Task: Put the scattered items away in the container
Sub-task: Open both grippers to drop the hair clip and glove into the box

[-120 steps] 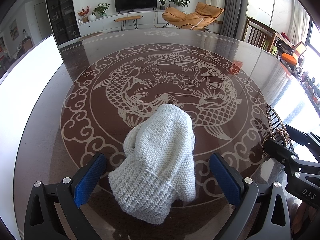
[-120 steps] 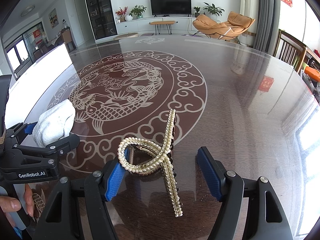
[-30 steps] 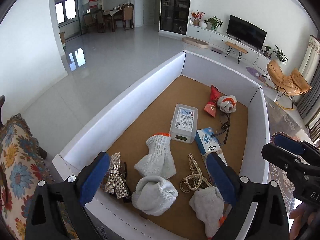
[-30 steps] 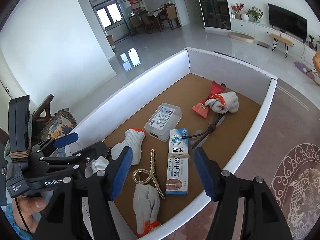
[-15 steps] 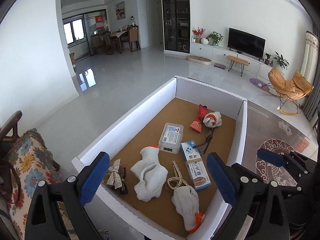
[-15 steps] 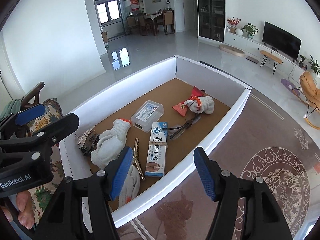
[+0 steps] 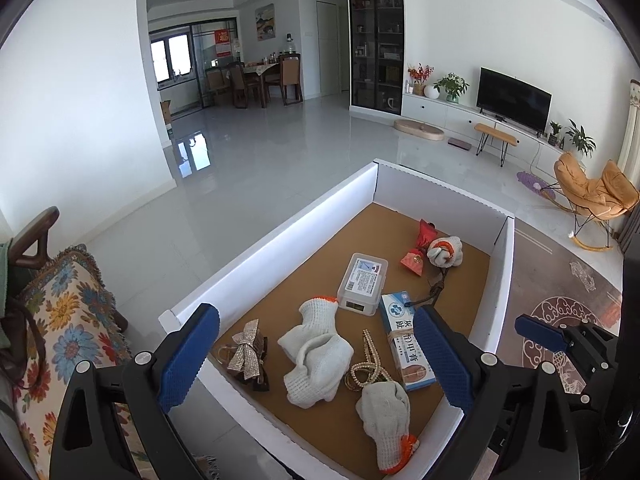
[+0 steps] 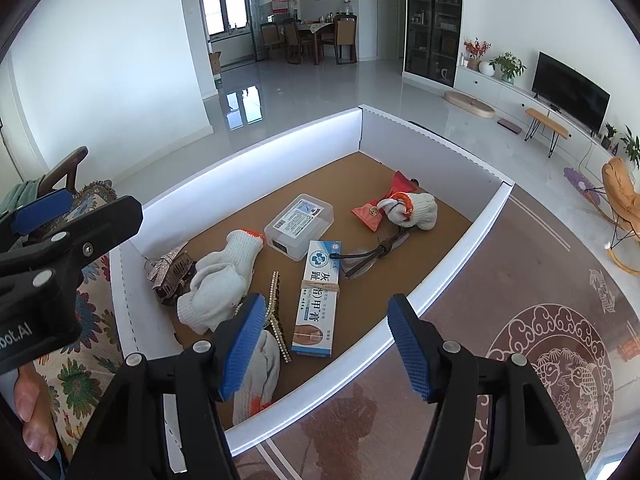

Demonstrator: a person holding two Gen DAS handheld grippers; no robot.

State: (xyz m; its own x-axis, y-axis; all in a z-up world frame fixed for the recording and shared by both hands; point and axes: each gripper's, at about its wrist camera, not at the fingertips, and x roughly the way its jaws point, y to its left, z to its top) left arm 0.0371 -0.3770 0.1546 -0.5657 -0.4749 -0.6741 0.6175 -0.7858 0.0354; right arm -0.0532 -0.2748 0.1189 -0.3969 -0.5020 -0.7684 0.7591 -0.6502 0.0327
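A white box with a brown floor (image 7: pixel 280 240) (image 8: pixel 256 148) holds several items: the grey knit hat (image 7: pixel 318 364) (image 8: pixel 212 288), the pearl hair clip (image 7: pixel 366 368) (image 8: pixel 276 300), white gloves (image 7: pixel 386 412) (image 8: pixel 256 372), a clear plastic case (image 7: pixel 362 282) (image 8: pixel 300 224), an ointment carton (image 7: pixel 406 344) (image 8: pixel 318 304), a rhinestone bow clip (image 7: pixel 246 354) (image 8: pixel 170 270), a red pouch (image 7: pixel 418 246) (image 8: pixel 374 210). My left gripper (image 7: pixel 316 360) is open and empty above the box's near end. My right gripper (image 8: pixel 326 344) is open and empty above the box's table-side wall.
The dark round table with a fish pattern (image 8: pixel 560 360) (image 7: pixel 568 320) lies to the right of the box. A floral cushioned chair (image 7: pixel 60 320) (image 8: pixel 80 360) stands at the left. A living room with a TV (image 7: pixel 514 98) lies beyond.
Four seconds ago the hat and pearl clip lay on the table between the open jaws. Now both lie in the box, and both grippers have risen and pulled back from it.
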